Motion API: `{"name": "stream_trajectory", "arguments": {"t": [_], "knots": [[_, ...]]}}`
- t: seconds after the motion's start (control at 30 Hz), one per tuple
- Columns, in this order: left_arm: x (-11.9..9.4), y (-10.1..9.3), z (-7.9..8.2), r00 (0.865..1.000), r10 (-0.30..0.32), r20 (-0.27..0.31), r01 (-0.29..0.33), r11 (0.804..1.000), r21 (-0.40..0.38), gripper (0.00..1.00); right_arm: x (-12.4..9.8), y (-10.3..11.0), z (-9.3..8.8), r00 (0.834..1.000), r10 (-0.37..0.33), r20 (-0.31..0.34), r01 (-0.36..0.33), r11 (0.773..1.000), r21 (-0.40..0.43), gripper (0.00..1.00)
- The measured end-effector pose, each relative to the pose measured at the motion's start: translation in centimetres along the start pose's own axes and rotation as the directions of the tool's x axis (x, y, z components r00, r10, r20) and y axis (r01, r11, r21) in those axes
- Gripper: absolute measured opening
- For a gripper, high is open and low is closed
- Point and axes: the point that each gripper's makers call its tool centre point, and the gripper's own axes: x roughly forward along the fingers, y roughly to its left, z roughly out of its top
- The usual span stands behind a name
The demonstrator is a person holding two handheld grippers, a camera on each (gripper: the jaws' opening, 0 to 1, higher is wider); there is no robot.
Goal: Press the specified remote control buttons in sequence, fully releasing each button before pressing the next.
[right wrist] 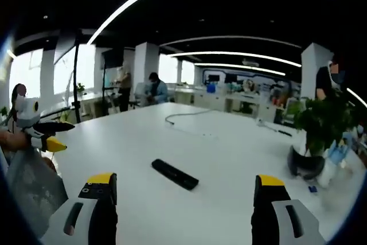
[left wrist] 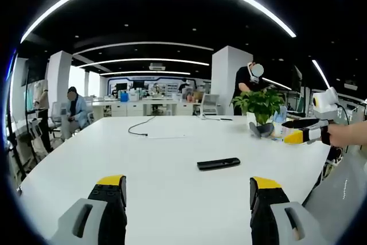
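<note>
Office space stretches out behind a big white table (left wrist: pixel 172 159), with curved light strips overhead, white pillars and a few people at desks far back. My left gripper (left wrist: pixel 189 199) hangs over the near edge of the table, its yellow-tipped jaws wide apart with nothing between them. Ahead of it, a little right of centre, the black remote control (left wrist: pixel 218 164) lies flat on the tabletop, well clear of both jaws. Beyond it, a potted plant (left wrist: pixel 261 107) stands near the table's far right side, and a dark cable (left wrist: pixel 139 127) curls across the far part of the surface. My right gripper (right wrist: pixel 183 199) also has its jaws spread wide and empty; from its view the remote control (right wrist: pixel 175 174) lies at a slant just ahead, between the jaws' lines but untouched. In that view the potted plant (right wrist: pixel 321 124) sits off to the right, and my left gripper (right wrist: pixel 49 140) shows at the left edge, held in my hand (right wrist: pixel 11 140).
</note>
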Motion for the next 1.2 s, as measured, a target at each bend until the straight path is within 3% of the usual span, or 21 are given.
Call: {"name": "stream_trajectory", "arguments": {"t": [0.33,0.47,0.53,0.63,0.8,1.2], "knots": [[0.1,0.1,0.0,1.0,0.004,-0.002,-0.004,1.0,0.005,0.92,-3.5,0.9,-1.7,1.0,-0.011,-0.02,0.011,1.0,-0.018,0.99],[0.1,0.2,0.0,1.0,0.008,-0.005,-0.008,1.0,0.006,0.92,-4.4,0.3,-2.1,0.999,-0.037,-0.022,0.038,0.999,0.014,0.98],[0.1,0.2,0.0,1.0,0.009,-0.006,-0.009,1.0,0.008,0.92,-4.9,0.0,-2.1,0.998,-0.059,-0.003,0.059,0.996,0.069,0.98],[0.2,0.1,0.0,1.0,0.004,-0.005,-0.004,1.0,0.006,0.92,-5.1,0.0,-2.0,0.997,-0.071,0.024,0.068,0.989,0.128,0.97],[0.0,0.4,0.4,1.0,0.017,0.014,-0.017,1.0,-0.004,0.92,-4.7,0.2,-2.2,0.997,-0.075,0.018,0.073,0.993,0.095,0.96],[0.0,0.7,0.2,1.0,0.029,0.009,-0.029,1.0,0.0,0.91,-5.2,-0.8,-2.3,0.993,-0.113,0.046,0.108,0.989,0.1,0.94]]}}
